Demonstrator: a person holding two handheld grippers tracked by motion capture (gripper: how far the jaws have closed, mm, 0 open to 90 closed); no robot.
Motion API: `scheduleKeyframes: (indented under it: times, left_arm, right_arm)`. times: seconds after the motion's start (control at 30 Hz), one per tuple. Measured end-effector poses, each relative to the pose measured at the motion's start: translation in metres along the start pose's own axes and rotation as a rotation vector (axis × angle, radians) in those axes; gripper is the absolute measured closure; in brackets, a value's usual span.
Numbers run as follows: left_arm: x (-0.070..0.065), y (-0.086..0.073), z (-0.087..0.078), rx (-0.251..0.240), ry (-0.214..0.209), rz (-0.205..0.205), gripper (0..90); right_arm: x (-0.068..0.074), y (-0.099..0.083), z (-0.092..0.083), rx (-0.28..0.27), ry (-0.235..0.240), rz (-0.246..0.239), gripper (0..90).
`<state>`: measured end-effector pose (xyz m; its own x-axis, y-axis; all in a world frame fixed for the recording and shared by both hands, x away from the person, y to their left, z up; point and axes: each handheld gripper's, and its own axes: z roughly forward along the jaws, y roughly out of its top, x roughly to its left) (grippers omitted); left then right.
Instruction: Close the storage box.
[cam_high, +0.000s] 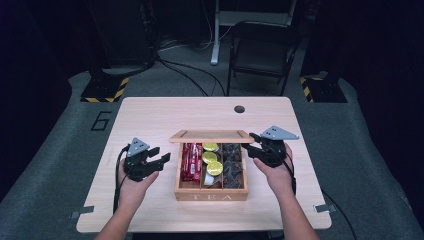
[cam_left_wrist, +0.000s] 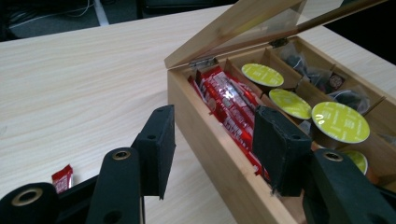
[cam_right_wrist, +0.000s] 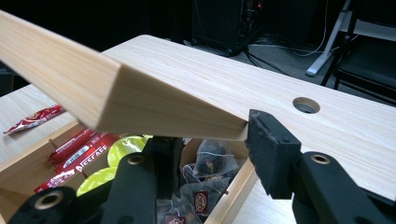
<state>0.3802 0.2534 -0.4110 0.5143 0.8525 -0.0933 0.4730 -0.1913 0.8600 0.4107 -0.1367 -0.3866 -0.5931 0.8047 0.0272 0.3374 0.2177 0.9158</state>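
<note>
Centrally, a pale wooden desk (cam_high: 150, 115) is seen from above, with a round cable hole (cam_high: 239, 109) near its 12 o'clock edge. A wooden tea box (cam_high: 211, 196) stands at the desk's middle, slightly toward 6 o'clock, and is divided into three compartments. Its lid (cam_high: 211, 136) is raised on hinges along the 12 o'clock side and is held tilted over the box.

The lid's corner at 3 o'clock is gripped by the right tool (cam_high: 251, 146), whose jaws are clenched on the lid's edge; in the right gripper view the wooden lid (cam_right_wrist: 116, 93) is seen pinched between the two black jaws. The left tool (cam_high: 162, 161) is held just beside the box's 9 o'clock wall, apart from it, with its jaws standing released and nothing between the pads; in the left gripper view the box wall (cam_left_wrist: 219, 154) is seen between and beyond the jaws.

Red sachets (cam_high: 191, 161) are packed in the 9 o'clock compartment, yellow-topped capsules (cam_high: 214, 168) in the middle one, and dark tea bags (cam_high: 233, 167) in clear wrappers in the 3 o'clock one. A single red sachet (cam_left_wrist: 62, 178) is seen lying loose on the desk in the left gripper view.
</note>
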Motion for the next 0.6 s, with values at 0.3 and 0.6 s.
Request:
scheduleKeyframes:
  times: [0.3,0.6]
  left_arm:
    - [-0.012,0.019,0.004,-0.027,-0.024,0.029,49.8]
    - [-0.021,0.033,0.004,-0.045,-0.035,0.063,50.6]
  right_arm:
    - [0.000,0.000,-0.001,-0.004,0.003,0.002,55.8]
    - [0.001,0.000,-0.003,-0.004,0.004,0.007,55.8]
